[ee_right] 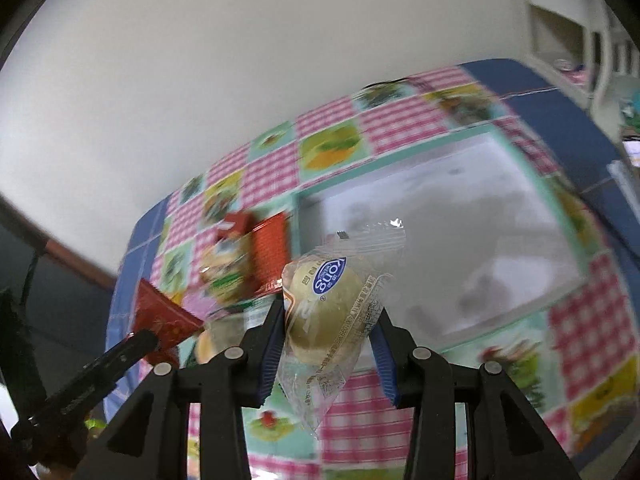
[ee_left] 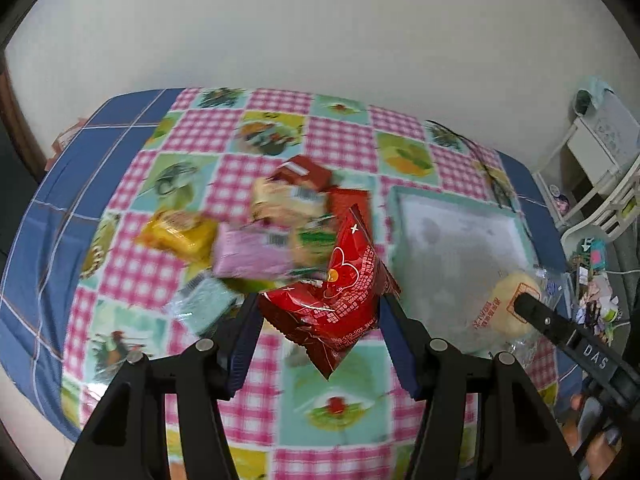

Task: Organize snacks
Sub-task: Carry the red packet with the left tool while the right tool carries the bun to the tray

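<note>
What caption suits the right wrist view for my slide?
Right gripper holds a wrapped bun above the tray.

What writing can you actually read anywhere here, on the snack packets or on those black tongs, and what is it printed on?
"DAS": white letters on the right gripper, seen from the left wrist camera.
"yong": upside down on the blue oval sticker of the clear-wrapped bun.
Red packet in the left gripper: white print and a heart drawing, too blurred to read.
Snack pile: labels smeared, unreadable.

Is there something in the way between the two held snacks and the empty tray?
Nothing visible. The left gripper holds the red packet, the right gripper the clear-wrapped bun. The tray lies open just beyond both; the snack pile sits beside it.
</note>
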Action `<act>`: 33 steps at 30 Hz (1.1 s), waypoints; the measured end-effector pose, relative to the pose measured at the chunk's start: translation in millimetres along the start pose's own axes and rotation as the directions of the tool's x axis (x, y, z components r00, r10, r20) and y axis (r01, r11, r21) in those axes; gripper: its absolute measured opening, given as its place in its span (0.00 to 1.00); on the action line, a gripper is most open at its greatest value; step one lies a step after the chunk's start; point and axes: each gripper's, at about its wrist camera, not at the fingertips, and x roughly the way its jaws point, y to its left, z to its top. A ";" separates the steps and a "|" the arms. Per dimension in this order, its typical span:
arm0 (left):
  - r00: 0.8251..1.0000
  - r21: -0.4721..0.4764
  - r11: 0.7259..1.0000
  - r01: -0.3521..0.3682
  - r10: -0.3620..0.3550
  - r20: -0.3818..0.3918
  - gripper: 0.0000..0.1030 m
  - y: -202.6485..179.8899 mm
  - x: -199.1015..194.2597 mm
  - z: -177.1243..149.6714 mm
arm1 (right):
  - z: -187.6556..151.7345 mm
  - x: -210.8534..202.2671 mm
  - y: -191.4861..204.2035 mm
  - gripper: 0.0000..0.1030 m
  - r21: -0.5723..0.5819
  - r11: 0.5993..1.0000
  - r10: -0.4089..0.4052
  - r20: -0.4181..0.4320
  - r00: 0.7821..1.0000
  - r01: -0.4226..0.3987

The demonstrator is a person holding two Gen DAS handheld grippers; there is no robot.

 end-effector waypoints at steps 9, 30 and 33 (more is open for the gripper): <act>0.999 0.069 0.997 0.034 -0.035 0.012 0.59 -69.4 23.3 15.7 | 18.8 -7.3 -51.4 0.43 0.102 0.993 -0.057 0.048 0.997 0.052; 0.999 0.145 0.989 0.033 -0.035 0.012 0.59 -137.9 105.1 44.7 | 76.9 29.7 -124.3 0.43 0.258 0.963 -0.111 0.104 0.988 0.081; 0.999 0.145 0.989 0.039 -0.040 0.009 0.59 -140.6 113.5 49.4 | 81.3 41.8 -131.4 0.43 0.277 0.958 -0.103 0.088 0.991 0.075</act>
